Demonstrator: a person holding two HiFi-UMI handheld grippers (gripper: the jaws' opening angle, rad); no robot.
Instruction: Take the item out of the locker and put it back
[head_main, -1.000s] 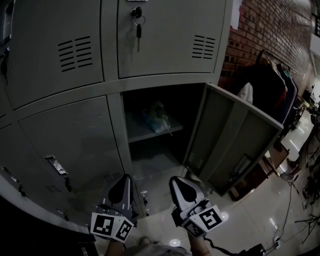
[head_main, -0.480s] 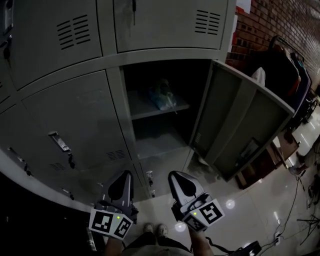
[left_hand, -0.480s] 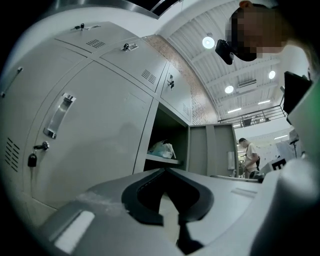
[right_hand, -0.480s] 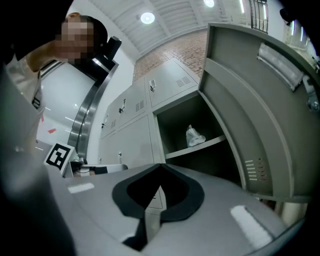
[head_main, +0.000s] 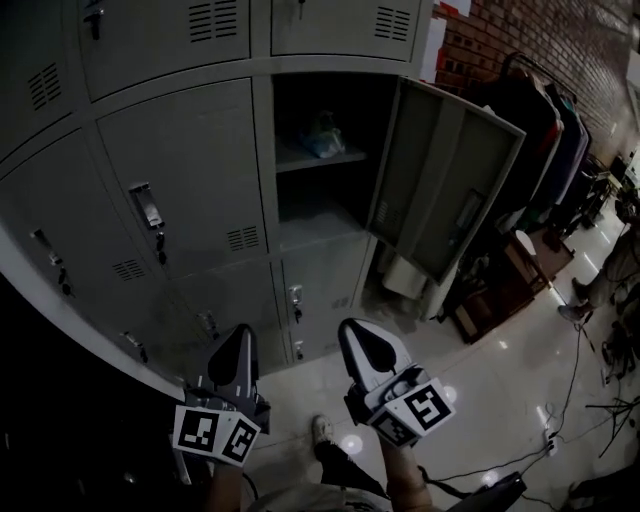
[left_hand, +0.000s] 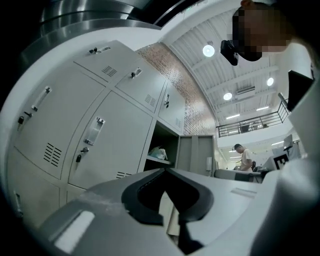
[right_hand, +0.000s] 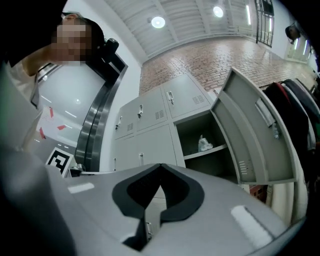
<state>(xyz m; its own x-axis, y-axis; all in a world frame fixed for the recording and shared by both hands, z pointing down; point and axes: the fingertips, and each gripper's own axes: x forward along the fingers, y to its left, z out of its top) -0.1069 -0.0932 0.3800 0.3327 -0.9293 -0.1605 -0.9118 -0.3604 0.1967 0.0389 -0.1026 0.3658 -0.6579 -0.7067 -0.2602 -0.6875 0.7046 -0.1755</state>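
Two hand-held grippers (head_main: 243, 338) (head_main: 353, 332); one open locker (head_main: 312, 222); one bag (head_main: 325, 142).

Head view looks steeply down; both gripper views tilt upward; all share open locker (head_main: 340, 205).

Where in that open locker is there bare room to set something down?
The lower floor, under the shelf, looks bare from wall to wall. The shelf has a bare strip at its left end. The plastic bag crowds the rest of it. The open door is swung wide to the right, so a hand can likely pass straight in from the front.
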